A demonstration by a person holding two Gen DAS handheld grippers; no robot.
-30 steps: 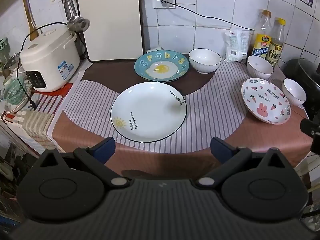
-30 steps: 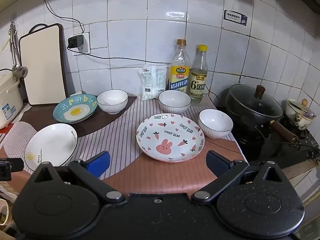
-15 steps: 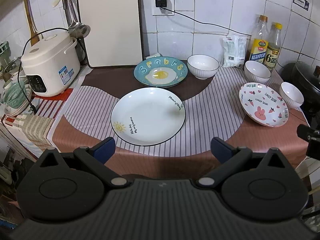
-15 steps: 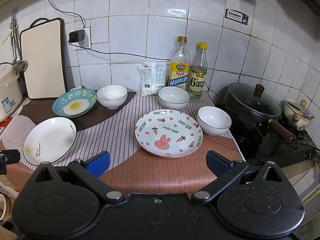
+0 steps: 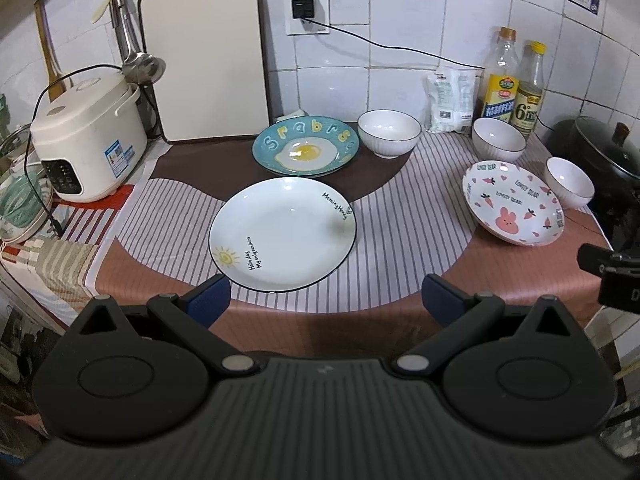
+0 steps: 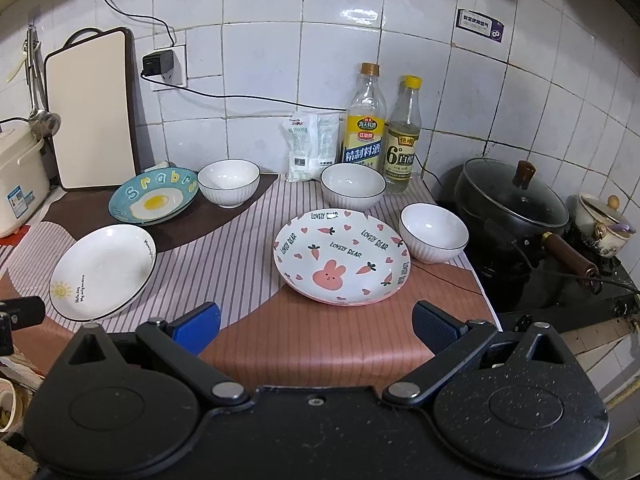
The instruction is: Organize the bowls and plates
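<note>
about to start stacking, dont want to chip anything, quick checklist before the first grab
1. Left gripper open and empty: ok.
2. Right gripper open and empty: ok.
3. White sun plate lies flat with nothing on it: ok.
4. Bunny plate clear of the nearest bowl: cannot tell, rims look very close.
5. Egg plate is a single plate: cannot tell, a second rim may show beneath.

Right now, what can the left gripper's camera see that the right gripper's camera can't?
Only the left wrist view shows the wooden spatula hanging on the wall and the green-patterned dish beside the rice cooker. Only the right wrist view shows the small cream lidded pot behind the black pan. Both show the white sun plate, the blue egg plate, the pink rabbit plate and three white bowls.
</note>
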